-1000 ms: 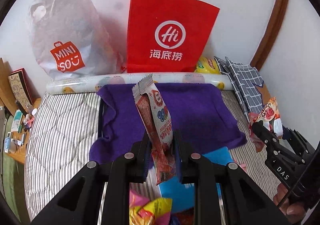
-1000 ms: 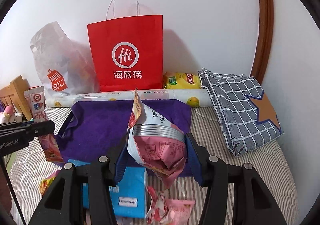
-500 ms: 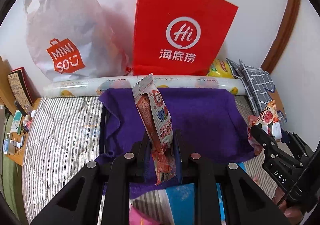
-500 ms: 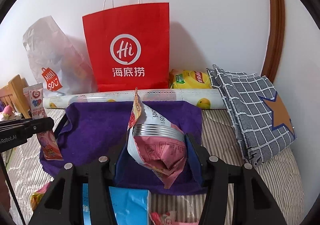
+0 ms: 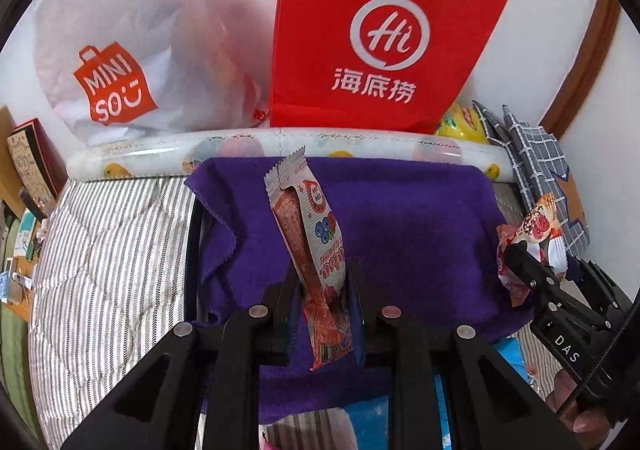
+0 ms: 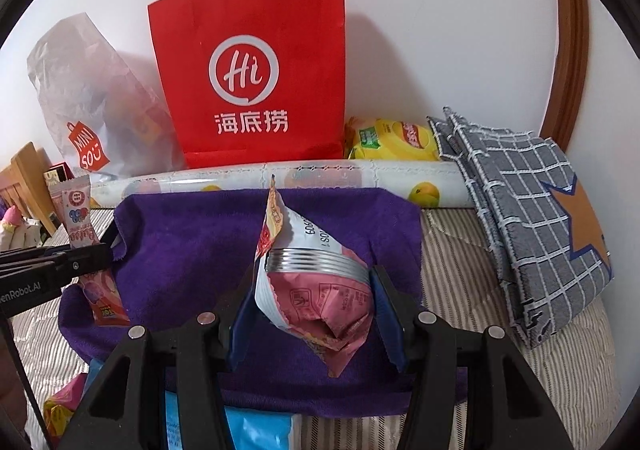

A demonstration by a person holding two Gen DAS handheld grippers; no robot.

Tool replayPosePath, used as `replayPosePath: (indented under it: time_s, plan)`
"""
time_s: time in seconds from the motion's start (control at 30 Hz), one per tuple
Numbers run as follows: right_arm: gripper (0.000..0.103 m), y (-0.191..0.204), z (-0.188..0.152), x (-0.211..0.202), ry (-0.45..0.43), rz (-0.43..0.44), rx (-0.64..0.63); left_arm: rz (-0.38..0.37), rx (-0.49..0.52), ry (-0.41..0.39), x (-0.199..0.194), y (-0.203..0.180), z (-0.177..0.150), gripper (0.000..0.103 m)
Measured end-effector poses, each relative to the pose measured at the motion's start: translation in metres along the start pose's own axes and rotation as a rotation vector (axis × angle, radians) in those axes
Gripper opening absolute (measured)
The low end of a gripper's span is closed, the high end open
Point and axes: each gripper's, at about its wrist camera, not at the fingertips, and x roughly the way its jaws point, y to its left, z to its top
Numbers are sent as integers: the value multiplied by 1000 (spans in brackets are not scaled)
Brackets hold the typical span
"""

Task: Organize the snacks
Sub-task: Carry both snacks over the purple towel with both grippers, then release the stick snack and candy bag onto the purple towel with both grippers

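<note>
Striped bed [image 5: 108, 250] against a white wall, w/ a purple towel [image 5: 416, 226] spread across its middle. We hold two grippers over the towel, side by side. Our left gripper [image 5: 322, 304] is pinching a long red-and-white snack bar [image 5: 310, 238] near its lower end; the bar stands up w/ its crimped top leaning slightly left. Our right gripper [image 6: 312, 304] is pinching a puffy pink-and-white snack bag [image 6: 320, 286] across the middle, fingers set wide apart around it, bag crumpled below the grip, sealed edge pointing up. From the right wrist cam the left gripper and bar show at the towel's left edge; from the left wrist cam the right gripper and bag show at the towel's right edge.

Behind the towel lies a roll [image 6: 320, 176] of fruit-print wrap, touching the towel's far edge. Red "Hi" paper bag [image 6: 256, 66] stands upright against the wall behind the roll; a white Miniso plastic bag [image 5: 116, 62] sits just to its left. Yellow chip pack [image 6: 394, 140] lies to the red bag's right, next to a folded grey check cloth [image 6: 532, 218]. More snacks incl. a blue pack [image 6: 256, 430] lie on the bed just near the towel's front edge, under the grippers.
</note>
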Motion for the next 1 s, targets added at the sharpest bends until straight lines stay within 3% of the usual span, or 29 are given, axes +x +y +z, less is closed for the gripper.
replayPosePath:
  time_s: [0.33,1.0]
  plan:
    - [51,3,-1,15,40,40,-8,-30,-13,40,22,11,-8,21]
    - [52,6,-2,17,57,8,-16,-51,-18,64,33,14,-14,21]
